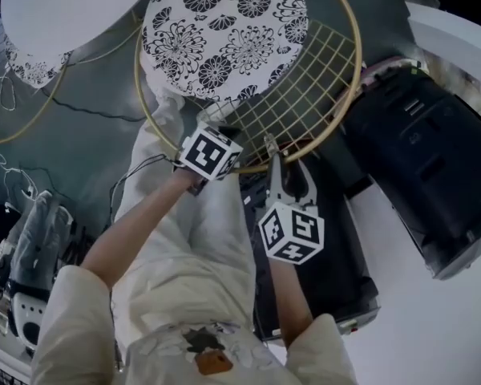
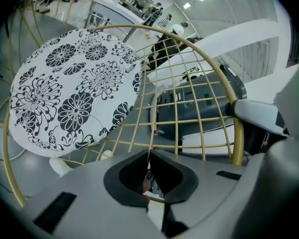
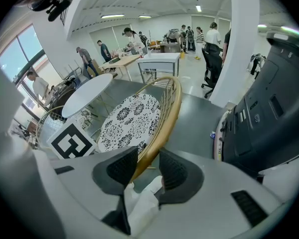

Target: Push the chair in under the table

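The chair has a round cushion (image 1: 224, 34) with a black flower print and a gold hoop back (image 1: 354, 62) filled with a wire grid (image 1: 305, 87). My left gripper (image 1: 216, 131) is at the lower edge of that grid. In the left gripper view its jaws (image 2: 148, 156) are shut on a thin gold wire, with the cushion (image 2: 74, 88) beyond. My right gripper (image 1: 282, 157) straddles the hoop's near edge. In the right gripper view the gold hoop (image 3: 164, 118) runs between the pads (image 3: 174, 171) with a gap beside it, so the gripper (image 3: 148, 166) is open. The round white table (image 1: 64, 10) stands at the far left.
A large black machine (image 1: 425, 159) stands to the right of the chair, and a black unit (image 1: 321, 255) lies under my right hand. A second gold wire chair (image 1: 16, 95) and cables sit left. A white pillar (image 3: 239, 39) and several people stand farther off.
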`<state>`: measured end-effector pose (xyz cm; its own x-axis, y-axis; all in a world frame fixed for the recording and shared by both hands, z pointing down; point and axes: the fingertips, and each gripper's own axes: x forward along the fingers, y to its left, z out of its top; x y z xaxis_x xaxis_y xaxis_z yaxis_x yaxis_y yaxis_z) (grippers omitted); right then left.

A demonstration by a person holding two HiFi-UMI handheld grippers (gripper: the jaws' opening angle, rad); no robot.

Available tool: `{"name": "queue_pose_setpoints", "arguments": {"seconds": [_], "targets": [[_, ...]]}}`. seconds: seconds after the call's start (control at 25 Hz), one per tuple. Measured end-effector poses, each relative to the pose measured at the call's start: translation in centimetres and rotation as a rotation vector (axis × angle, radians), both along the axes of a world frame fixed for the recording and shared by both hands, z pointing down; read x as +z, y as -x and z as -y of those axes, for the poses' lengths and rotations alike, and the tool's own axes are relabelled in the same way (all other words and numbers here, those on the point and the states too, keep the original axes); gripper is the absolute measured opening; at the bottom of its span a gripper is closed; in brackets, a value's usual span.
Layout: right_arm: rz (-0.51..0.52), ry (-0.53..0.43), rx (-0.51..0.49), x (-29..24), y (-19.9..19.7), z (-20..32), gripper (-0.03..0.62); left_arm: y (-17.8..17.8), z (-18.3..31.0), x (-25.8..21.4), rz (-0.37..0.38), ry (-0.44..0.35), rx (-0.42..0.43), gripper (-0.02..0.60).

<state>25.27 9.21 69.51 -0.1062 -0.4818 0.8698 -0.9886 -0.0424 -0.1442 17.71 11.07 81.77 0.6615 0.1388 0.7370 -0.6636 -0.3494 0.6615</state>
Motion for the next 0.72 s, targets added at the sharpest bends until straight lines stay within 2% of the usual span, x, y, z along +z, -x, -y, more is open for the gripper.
{"name": "queue_pose_setpoints", "arguments": {"seconds": [0.12,0.28,0.48,0.72], "targets": [[-0.014,-0.007,-0.018,-0.1,-0.1,-0.5,0.132,-0.3,-0.3,0.1,-0.014,-0.016,-0.017,0.015],[0.007,0.046,-0.04,0.1,-0.1,-0.7,0.132,-0.2,-0.5,0.0,-0.013,0.037,-0.046,0.015],[0.023,0.107,-0.018,-0.3,0.1,-0.2,0.133,0.4,0.1,-0.5,0.024,0.052,-0.001,0.015],[0.057,0.206,-0.056,-1.4,0.7,0.6,0.137,0.9,0.5,-1.9,-0.009,0.15,-0.009,0.017]]}}
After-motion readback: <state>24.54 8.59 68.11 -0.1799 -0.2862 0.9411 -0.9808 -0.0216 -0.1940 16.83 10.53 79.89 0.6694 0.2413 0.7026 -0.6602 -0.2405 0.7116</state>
